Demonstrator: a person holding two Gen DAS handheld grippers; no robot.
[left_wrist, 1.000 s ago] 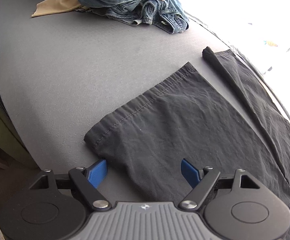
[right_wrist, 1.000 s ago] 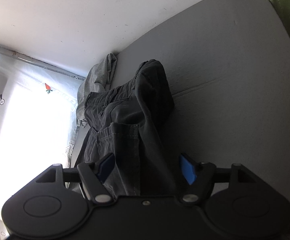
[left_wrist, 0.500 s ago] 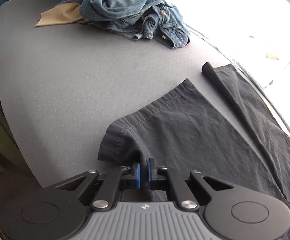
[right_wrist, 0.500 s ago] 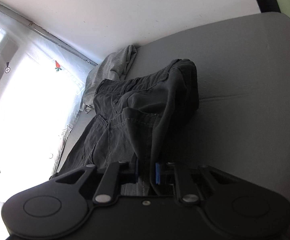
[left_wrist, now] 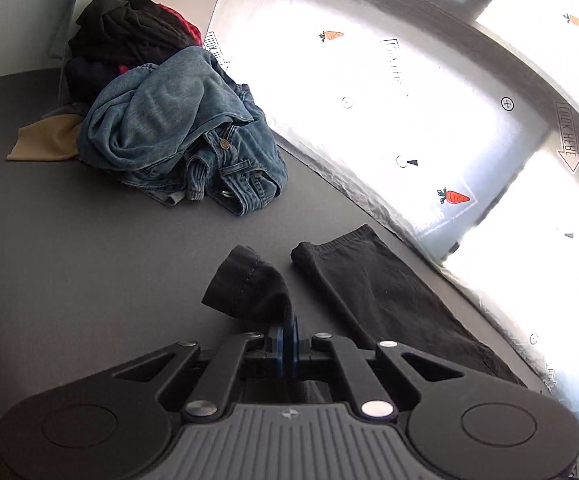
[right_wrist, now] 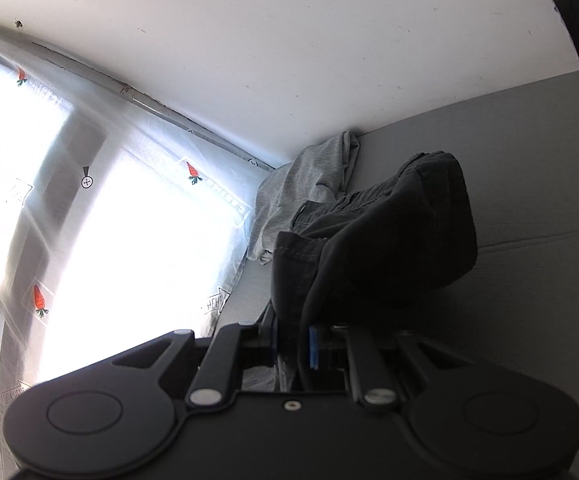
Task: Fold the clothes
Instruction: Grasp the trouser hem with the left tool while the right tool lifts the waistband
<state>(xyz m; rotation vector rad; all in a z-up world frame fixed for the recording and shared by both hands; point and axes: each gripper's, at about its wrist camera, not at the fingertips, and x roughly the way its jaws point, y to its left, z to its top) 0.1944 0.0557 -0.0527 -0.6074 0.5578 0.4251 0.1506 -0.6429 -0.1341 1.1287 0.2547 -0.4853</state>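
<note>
Black trousers (left_wrist: 373,284) pinched by both claws (left_wrist: 288,340) (right_wrist: 294,346).

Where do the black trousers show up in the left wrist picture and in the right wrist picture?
Left wrist: the black trousers lie low and centre-right, one leg flat along the window side, the other leg's hem lifted in the left gripper.
Right wrist: the same trousers fill the centre, bunched and raised from the right gripper, waistband end up.
Shared landmark: the bright window film with carrot stickers.
</note>
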